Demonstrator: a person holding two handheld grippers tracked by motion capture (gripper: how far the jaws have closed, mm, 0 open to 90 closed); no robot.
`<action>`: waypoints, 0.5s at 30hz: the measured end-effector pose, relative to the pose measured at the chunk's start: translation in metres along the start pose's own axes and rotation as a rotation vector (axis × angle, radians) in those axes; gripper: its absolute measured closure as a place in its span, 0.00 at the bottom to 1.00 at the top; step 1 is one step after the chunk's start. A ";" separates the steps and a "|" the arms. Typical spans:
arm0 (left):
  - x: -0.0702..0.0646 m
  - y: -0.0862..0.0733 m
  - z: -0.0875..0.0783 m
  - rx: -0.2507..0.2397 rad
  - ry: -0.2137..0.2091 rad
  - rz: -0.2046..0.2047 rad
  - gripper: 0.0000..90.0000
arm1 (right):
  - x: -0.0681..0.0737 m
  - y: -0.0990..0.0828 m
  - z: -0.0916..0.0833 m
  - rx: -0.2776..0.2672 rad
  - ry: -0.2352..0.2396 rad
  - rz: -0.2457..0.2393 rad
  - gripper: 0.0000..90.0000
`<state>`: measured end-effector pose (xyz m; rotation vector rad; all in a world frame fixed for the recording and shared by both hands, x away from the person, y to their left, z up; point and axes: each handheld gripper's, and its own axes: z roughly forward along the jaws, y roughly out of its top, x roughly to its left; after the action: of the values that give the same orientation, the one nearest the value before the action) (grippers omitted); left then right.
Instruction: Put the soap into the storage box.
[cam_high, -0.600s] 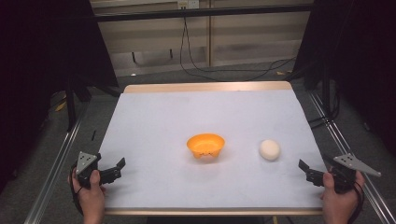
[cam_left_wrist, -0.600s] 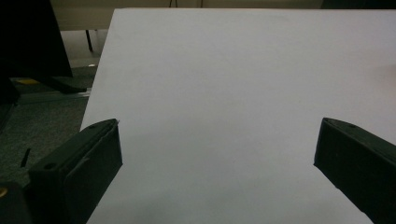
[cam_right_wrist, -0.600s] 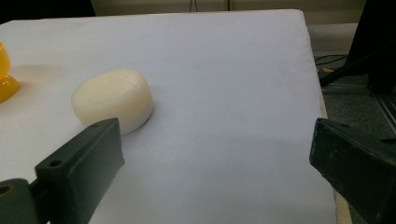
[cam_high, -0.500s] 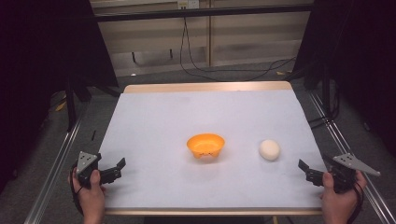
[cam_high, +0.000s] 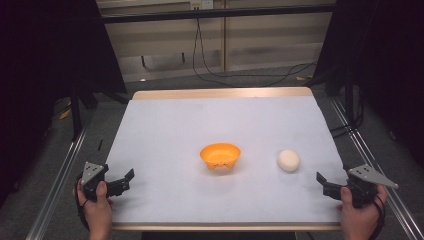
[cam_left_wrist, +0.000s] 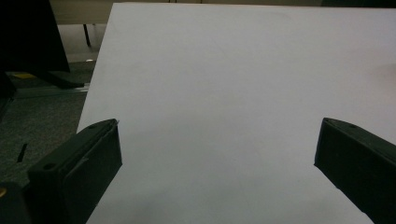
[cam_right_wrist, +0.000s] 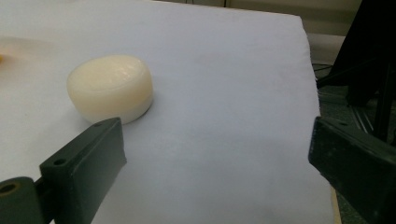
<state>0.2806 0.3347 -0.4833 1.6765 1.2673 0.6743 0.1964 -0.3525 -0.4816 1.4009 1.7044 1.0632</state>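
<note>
no words, no numbers, no labels to read anywhere, not on the orange bowl (cam_high: 220, 155), not on the pale round lump (cam_high: 288, 160), not on the white table (cam_high: 210, 125)

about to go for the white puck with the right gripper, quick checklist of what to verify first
1. Right gripper jaws wide apart, nothing between them: ok.
2. White puck lies flat on the table, apart from the orange bowl: ok.
3. Path from right gripper to puck free of things: ok.
4. Puck centred between the jaws: not ok, it sits off toward the left jaw in the right gripper view.
5. Left gripper open, far from the puck: ok.
</note>
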 end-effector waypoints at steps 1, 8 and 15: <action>0.000 0.000 0.000 0.001 -0.001 0.002 0.01 | 0.000 0.001 0.001 -0.003 0.010 -0.002 0.04; 0.000 0.000 0.001 0.010 -0.007 0.003 0.00 | 0.005 0.007 0.006 0.113 0.077 -0.018 0.02; 0.000 0.001 0.002 0.020 -0.010 0.005 0.00 | 0.007 0.011 0.008 0.170 0.121 -0.060 0.00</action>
<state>0.2822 0.3339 -0.4835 1.6980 1.2669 0.6580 0.2072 -0.3434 -0.4748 1.4040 1.9508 1.0076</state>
